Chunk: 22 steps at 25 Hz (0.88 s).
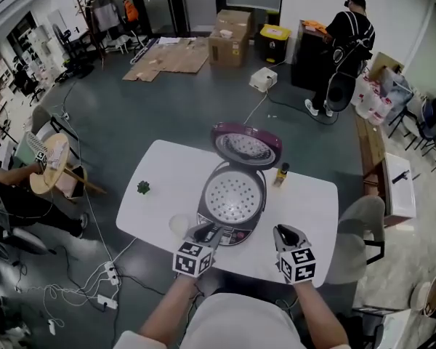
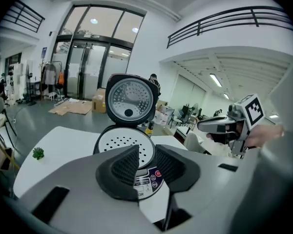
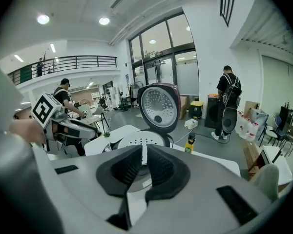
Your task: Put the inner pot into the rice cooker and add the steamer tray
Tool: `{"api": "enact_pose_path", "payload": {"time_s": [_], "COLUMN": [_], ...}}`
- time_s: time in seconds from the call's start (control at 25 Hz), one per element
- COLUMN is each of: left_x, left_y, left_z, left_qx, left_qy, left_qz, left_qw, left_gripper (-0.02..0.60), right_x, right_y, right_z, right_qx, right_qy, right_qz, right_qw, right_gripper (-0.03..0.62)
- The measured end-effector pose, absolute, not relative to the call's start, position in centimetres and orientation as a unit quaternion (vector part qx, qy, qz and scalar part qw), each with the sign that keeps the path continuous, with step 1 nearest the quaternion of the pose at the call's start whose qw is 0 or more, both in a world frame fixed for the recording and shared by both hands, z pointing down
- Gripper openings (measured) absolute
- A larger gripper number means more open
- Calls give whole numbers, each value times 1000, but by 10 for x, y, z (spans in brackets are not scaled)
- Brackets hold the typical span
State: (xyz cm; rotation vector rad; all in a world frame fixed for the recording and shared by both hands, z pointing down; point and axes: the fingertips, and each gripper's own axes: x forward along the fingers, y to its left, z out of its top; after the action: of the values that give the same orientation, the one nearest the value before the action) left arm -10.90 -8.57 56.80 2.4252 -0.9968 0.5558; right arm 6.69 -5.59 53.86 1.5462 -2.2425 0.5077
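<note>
The rice cooker (image 1: 219, 233) stands on the white table (image 1: 160, 167) with its maroon lid (image 1: 247, 145) swung up. A white perforated steamer tray (image 1: 234, 195) sits in its mouth and hides whatever lies beneath. My left gripper (image 1: 206, 231) hovers over the cooker's near left edge; its jaws are open and empty, and the control panel (image 2: 147, 178) shows through the gap. My right gripper (image 1: 283, 233) hangs just right of the cooker, its jaws a thin slit apart with nothing in them. The tray (image 3: 141, 141) and lid (image 3: 158, 104) lie ahead of it.
A yellow bottle (image 1: 282, 173) stands right of the lid. A small green thing (image 1: 143, 187) lies at the table's left, and a round clear item (image 1: 179, 225) lies near the front edge. A grey chair (image 1: 360, 224) stands at the right. A person (image 1: 349, 42) stands far back.
</note>
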Motion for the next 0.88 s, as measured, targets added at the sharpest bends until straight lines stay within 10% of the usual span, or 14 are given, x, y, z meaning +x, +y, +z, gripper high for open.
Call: {"api": "enact_pose_path", "payload": {"time_s": [0.88], "left_x": [-141], "left_y": [42], "left_z": [526], "left_qx": [876], "left_qy": [-403], "left_qz": [168], "left_qw": [205], "left_gripper": [14], "right_x": [51], "right_y": [63], "right_z": [484], "right_qx": [517], "right_qy": [-834], "right_qz": [134], "right_qw": [139], "right_gripper": [12]}}
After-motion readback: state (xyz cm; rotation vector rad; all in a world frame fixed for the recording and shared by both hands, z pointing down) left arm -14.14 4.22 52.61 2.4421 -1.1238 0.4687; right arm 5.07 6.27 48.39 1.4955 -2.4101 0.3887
